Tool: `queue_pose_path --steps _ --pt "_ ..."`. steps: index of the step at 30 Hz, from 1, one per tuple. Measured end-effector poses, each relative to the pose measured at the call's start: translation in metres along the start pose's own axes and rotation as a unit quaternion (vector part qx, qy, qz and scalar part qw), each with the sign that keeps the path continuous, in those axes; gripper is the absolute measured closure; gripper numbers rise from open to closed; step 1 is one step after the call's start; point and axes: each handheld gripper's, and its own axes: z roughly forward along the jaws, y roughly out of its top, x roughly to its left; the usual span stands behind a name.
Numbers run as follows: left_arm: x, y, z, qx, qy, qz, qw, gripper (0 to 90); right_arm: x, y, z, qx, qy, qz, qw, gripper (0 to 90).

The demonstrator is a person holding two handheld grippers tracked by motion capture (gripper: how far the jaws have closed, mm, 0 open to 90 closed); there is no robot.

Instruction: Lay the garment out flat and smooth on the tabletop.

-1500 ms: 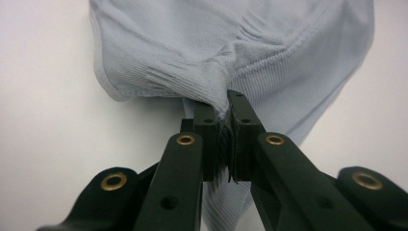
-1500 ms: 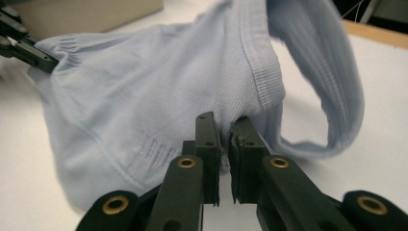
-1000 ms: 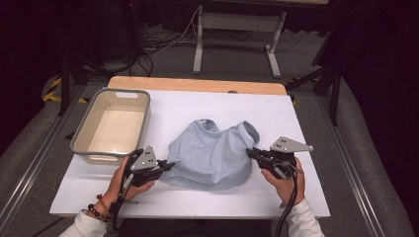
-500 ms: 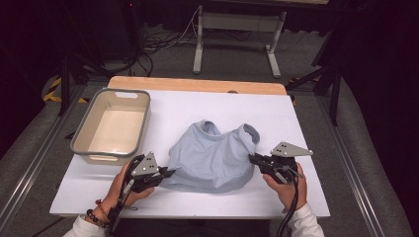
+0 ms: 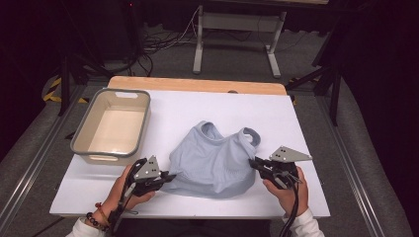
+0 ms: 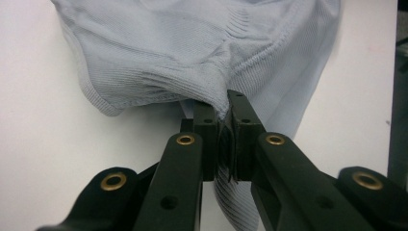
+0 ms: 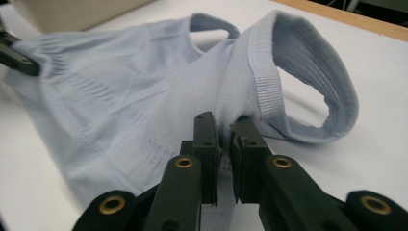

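Pale blue ribbed garment (image 5: 213,159) lying crumpled near the middle of the white table (image 5: 197,108), just right of the grey tub (image 5: 111,126) and apart from it, neck opening and strap loops turned toward the far edge. Left gripper (image 5: 168,176) clamped on the near-left edge of the cloth, a bunched fold caught between its pads (image 6: 207,126). Right gripper (image 5: 253,163) at the right edge below the strap loop, cloth pinched between its jaws, which have just been opening slightly with the fabric between them.

Step in hand, as judged: spreading or laying out the garment by two opposite edges. Best done by keeping both pinches on the hem rather than on loose folds, drawing the hands apart evenly and low over the table so the cloth flattens without twisting, and releasing only once the fabric lies flat.

Compared with a second ago: both hands set lower and nearer the front edge of the table, garment drawn slightly wider and flatter between them, tub unmoved
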Motion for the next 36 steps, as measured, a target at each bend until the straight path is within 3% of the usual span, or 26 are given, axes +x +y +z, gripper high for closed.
queue_pose_path --steps 6,9,10,14,18,22,25,30,36 --pt "-0.005 -0.004 0.006 0.020 -0.004 0.009 0.9997 83.6 -0.005 -0.012 0.012 0.029 -0.036 -0.004 0.9989 77.4" --pt "-0.005 -0.005 0.009 0.018 -0.003 0.007 0.9998 82.2 -0.007 -0.016 0.015 0.039 -0.040 -0.004 0.9984 75.0" --pt "-0.004 -0.004 0.010 0.009 0.003 0.006 0.9999 76.2 -0.009 -0.021 0.017 0.039 -0.038 0.003 0.9985 61.0" --pt "-0.001 -0.002 0.007 -0.014 0.036 0.003 0.9992 56.9 -0.013 -0.026 0.017 0.023 -0.032 -0.005 0.9992 42.4" --pt "0.005 0.000 0.004 -0.032 0.054 -0.007 0.9980 40.5 -0.016 -0.030 0.018 0.022 -0.030 -0.006 0.9993 36.6" --pt "0.017 0.003 0.012 -0.033 0.065 -0.024 0.9970 33.6 -0.022 -0.035 0.022 0.031 -0.015 0.020 0.9992 31.7" --pt "0.024 0.002 0.022 -0.026 0.057 -0.037 0.9974 33.3 -0.023 -0.040 0.025 0.044 -0.002 0.029 0.9986 32.1" --pt "0.030 0.002 0.034 -0.018 0.031 -0.054 0.9979 41.7 -0.021 -0.048 0.030 0.075 0.019 0.024 0.9967 54.6" --pt "0.030 -0.001 0.032 -0.013 0.004 -0.057 0.9983 54.1 -0.022 -0.050 0.032 0.102 0.011 0.018 0.9945 68.6"
